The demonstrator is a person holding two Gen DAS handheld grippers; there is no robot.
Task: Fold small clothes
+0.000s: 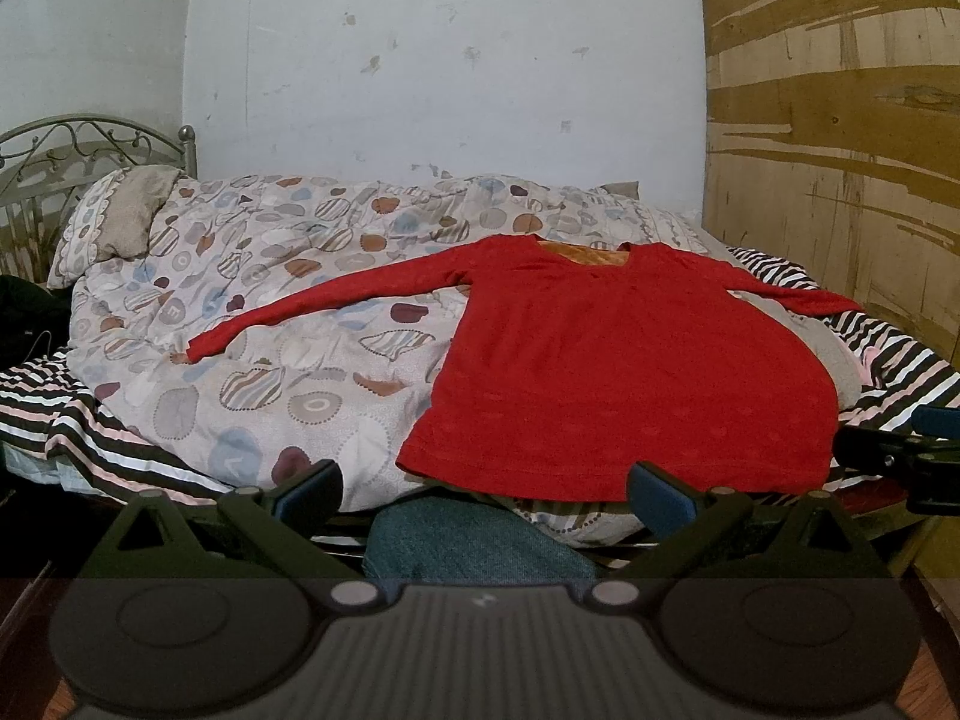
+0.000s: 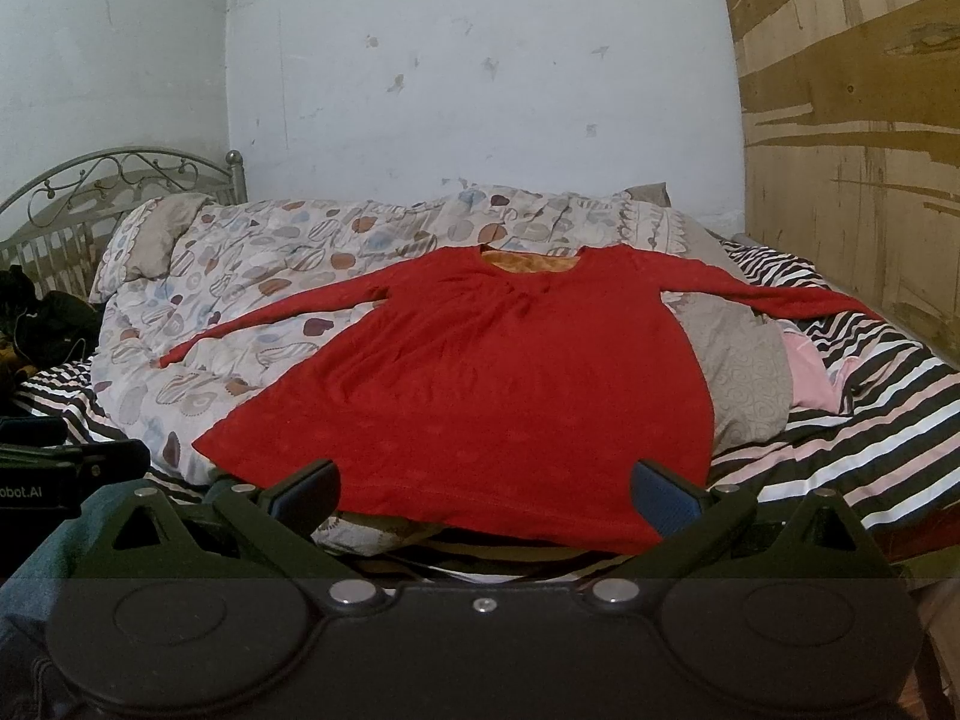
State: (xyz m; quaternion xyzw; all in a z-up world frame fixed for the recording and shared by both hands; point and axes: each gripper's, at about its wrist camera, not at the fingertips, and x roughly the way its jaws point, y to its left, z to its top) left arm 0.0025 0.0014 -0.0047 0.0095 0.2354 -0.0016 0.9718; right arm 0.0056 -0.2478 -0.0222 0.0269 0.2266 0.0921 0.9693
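Lying spread flat, the red long-sleeved top (image 1: 624,372) drapes over the patterned quilt (image 1: 252,312) near the bed's front edge, sleeves stretched toward both sides. A grey cloth (image 2: 741,372) and pink garment (image 2: 810,378) crowd its right side on the striped sheet (image 2: 870,420). Both the left hand-held gripper (image 1: 485,489) and right hand-held gripper (image 2: 485,489) hover before the hem, fingers apart, empty.

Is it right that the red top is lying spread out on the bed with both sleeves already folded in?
Not quite. The red top is spread out on the bed, but both sleeves lie stretched outward, not folded in. The right wrist view shows it.
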